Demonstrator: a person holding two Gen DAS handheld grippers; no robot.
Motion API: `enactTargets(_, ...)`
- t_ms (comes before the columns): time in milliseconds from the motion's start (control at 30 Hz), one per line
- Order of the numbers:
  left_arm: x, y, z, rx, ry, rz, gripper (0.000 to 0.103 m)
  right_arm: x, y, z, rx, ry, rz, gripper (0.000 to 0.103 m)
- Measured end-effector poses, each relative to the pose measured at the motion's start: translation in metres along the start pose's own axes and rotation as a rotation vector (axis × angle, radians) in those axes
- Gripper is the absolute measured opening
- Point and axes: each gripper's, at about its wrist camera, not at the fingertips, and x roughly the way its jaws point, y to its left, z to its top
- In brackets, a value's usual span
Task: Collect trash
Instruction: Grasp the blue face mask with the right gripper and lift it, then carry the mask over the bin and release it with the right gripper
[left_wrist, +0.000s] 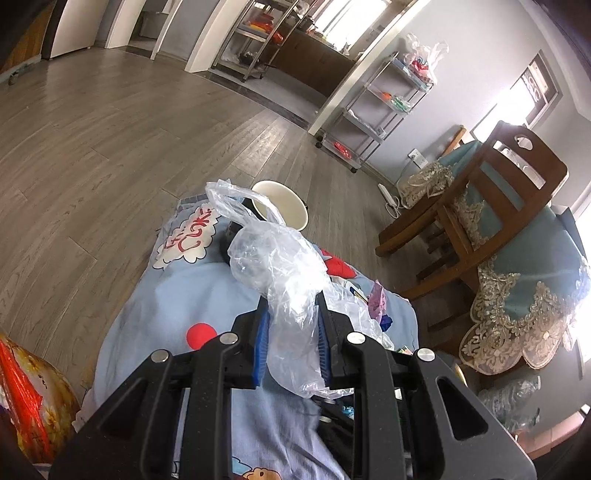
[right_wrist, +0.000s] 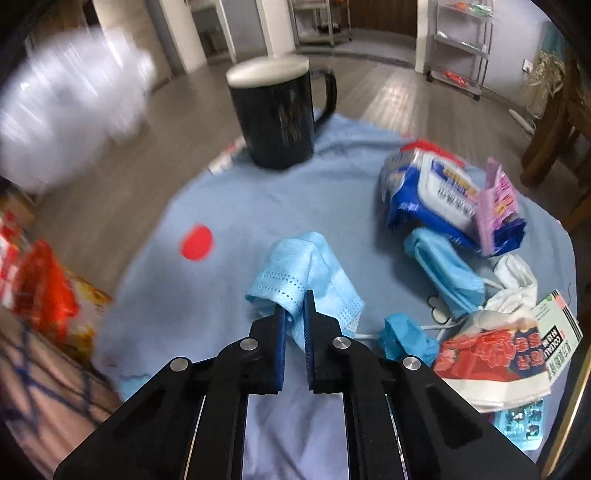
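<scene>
My left gripper (left_wrist: 291, 301) is shut on a clear plastic bag (left_wrist: 277, 258) and holds it up over the light blue cloth (left_wrist: 192, 295); the bag shows blurred at the upper left of the right wrist view (right_wrist: 74, 99). My right gripper (right_wrist: 293, 306) is shut on a crumpled blue face mask (right_wrist: 295, 273) just above the cloth (right_wrist: 332, 177). More trash lies to the right: a second blue mask (right_wrist: 443, 266), a blue wet-wipe pack (right_wrist: 432, 188), a pink wrapper (right_wrist: 495, 206), white tissue (right_wrist: 513, 280), a red-patterned tissue pack (right_wrist: 506, 350).
A black mug (right_wrist: 280, 114) with a white rim stands at the far side of the cloth. A white bowl (left_wrist: 284, 206) sits beyond it. A red-orange bag (left_wrist: 33, 402) lies at the left. A wooden chair (left_wrist: 491, 199) and a draped table (left_wrist: 535, 280) stand to the right.
</scene>
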Motion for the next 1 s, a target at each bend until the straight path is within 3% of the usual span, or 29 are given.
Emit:
enactTargets(200, -0.002, -0.008, -0.003, 0.017, -0.015, 0.005, 0.021, -0.070, -0.023, 0.004, 0.057, -0.150, 0.106, 0.010)
enactTargets(400, 0.001, -0.028, -0.007, 0.062, -0.009, -0.015, 0.021, -0.126, -0.058, -0.010, 0.124, -0.239, 0.117, 0.010)
enactTargets(700, 0.016, -0.081, -0.027, 0.175, 0.052, -0.093, 0.021, -0.203, -0.131, -0.061, 0.245, -0.343, -0.055, 0.010)
enactTargets(1000, 0.033, -0.163, -0.072, 0.339, 0.156, -0.224, 0.021, -0.240, -0.196, -0.113, 0.443, -0.393, -0.190, 0.010)
